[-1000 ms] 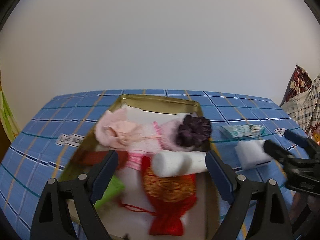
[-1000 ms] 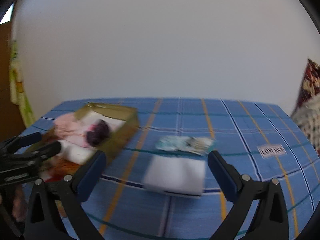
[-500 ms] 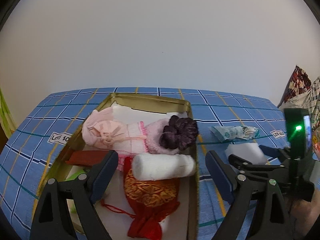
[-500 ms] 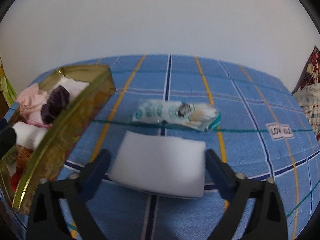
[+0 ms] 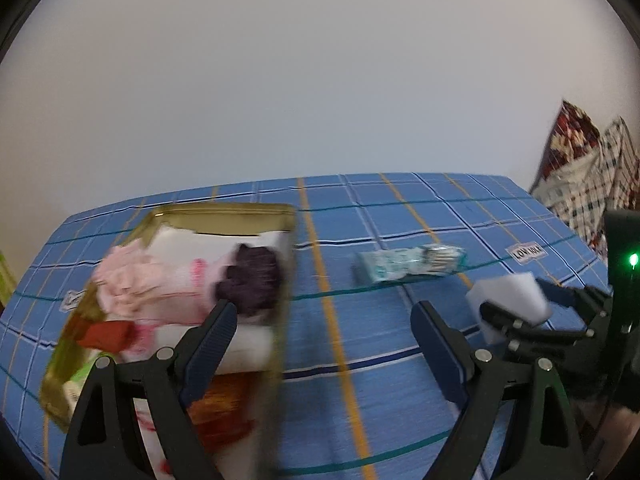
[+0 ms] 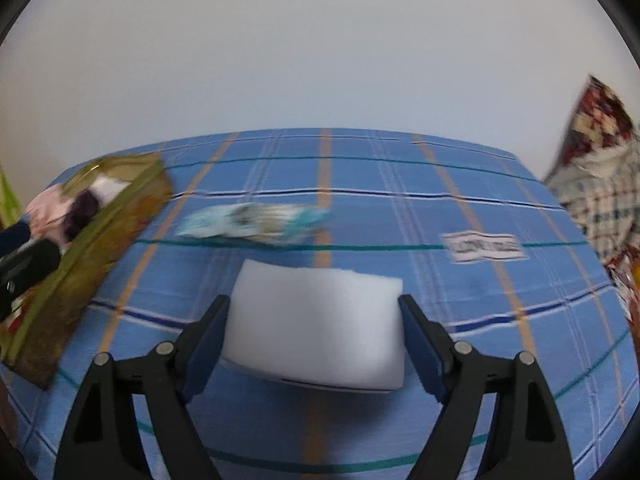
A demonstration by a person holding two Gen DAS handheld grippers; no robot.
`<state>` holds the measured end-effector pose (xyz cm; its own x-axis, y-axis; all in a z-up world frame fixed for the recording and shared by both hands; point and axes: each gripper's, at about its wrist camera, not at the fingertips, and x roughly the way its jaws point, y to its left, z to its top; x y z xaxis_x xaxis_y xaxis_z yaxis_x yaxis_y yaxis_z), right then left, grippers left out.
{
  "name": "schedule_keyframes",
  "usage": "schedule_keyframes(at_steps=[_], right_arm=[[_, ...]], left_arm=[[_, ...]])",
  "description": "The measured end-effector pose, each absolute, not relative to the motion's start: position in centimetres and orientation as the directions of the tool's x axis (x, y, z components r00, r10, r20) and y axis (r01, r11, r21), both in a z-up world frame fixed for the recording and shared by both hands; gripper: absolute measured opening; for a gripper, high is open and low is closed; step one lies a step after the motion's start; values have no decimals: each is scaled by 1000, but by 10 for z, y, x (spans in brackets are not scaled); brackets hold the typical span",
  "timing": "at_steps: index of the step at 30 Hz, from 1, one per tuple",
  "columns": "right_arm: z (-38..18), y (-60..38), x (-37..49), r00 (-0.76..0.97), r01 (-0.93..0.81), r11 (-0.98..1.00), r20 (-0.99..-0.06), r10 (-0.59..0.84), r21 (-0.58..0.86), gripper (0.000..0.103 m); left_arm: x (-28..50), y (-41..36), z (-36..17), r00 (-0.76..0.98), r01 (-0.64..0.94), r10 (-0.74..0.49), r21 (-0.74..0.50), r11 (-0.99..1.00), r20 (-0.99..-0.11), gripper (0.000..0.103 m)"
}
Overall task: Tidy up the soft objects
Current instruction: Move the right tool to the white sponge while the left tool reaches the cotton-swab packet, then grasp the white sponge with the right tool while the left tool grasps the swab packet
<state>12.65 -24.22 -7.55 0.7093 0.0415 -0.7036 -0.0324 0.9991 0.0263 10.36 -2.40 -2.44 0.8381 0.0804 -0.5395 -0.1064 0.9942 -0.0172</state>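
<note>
At the far left, a gold tin (image 5: 224, 210) sits on the blue checked cloth (image 5: 360, 340) that covers the surface. It is packed with soft things: a pink knitted piece (image 5: 132, 284), a dark purple scrunchie (image 5: 250, 280), a white roll (image 5: 248, 340) lower down, and something red and orange near the bottom (too blurred to name).

The left gripper (image 5: 322, 332) hangs over the tin's right edge with its jaws spread wide and nothing between them; one finger lies over the tin, the other over bare cloth.

Right of the tin, well apart from it, a teal and white packet (image 5: 408, 266) lies flat on the cloth. Just nearer the camera than the packet is a white sponge block (image 6: 316, 328).

The right gripper (image 6: 314, 330) straddles that block, its jaws closing in on it, one finger at each end. The pads (image 6: 208, 340) sit right at the block's ends, though the blur does not show firm pressure yet. In the left wrist view the same block (image 5: 510, 300) shows between the right gripper's black fingers.

At the far right, a patterned checked fabric (image 6: 600, 184) is heaped beside the surface.
</note>
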Motion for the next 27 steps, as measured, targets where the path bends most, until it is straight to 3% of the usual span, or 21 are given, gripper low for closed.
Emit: schedule_keyframes(at_steps=[6, 15, 22, 27], right_arm=[[-72, -291, 136, 716, 68, 996, -698, -11, 54, 84], [-71, -308, 133, 721, 63, 992, -692, 29, 106, 84], [-75, -313, 133, 719, 56, 990, -693, 52, 132, 85], [-74, -311, 132, 720, 58, 991, -693, 39, 117, 85]], left_arm=[[145, -64, -30, 807, -34, 12, -27, 999, -591, 90], [213, -97, -52, 756, 68, 52, 157, 985, -652, 90], [244, -95, -60, 723, 147, 4, 159, 976, -691, 90], [257, -91, -74, 682, 163, -45, 91, 982, -730, 89]])
